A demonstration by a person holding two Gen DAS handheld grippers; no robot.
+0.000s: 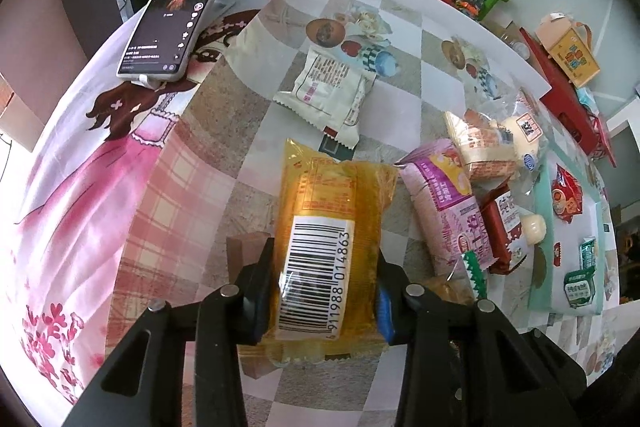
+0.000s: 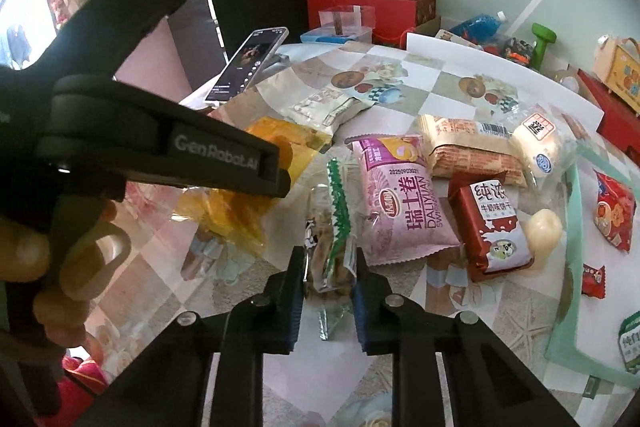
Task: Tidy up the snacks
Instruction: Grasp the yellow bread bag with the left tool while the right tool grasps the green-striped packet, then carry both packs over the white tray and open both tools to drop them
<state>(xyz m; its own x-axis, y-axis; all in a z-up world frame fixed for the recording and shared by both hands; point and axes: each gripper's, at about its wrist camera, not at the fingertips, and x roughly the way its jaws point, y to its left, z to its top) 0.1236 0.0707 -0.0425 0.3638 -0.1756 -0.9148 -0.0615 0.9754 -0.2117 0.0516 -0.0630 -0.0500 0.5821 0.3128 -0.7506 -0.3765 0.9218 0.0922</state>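
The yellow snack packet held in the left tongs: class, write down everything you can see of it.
The yellow snack packet is a glossy, translucent amber plastic pillow pack with crimped ends. A white barcode label with black digits sits on its upper face, with red printed text above that. It lies lengthwise along the left tongs, which are shut on its sides near the barcode end. The far end points toward the white snack packet. From the right wrist view it looks crumpled and lifted slightly above the patterned tablecloth.

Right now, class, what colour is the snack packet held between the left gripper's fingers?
Translucent yellow-orange packet, with a white barcode label; clearest in the left wrist view.
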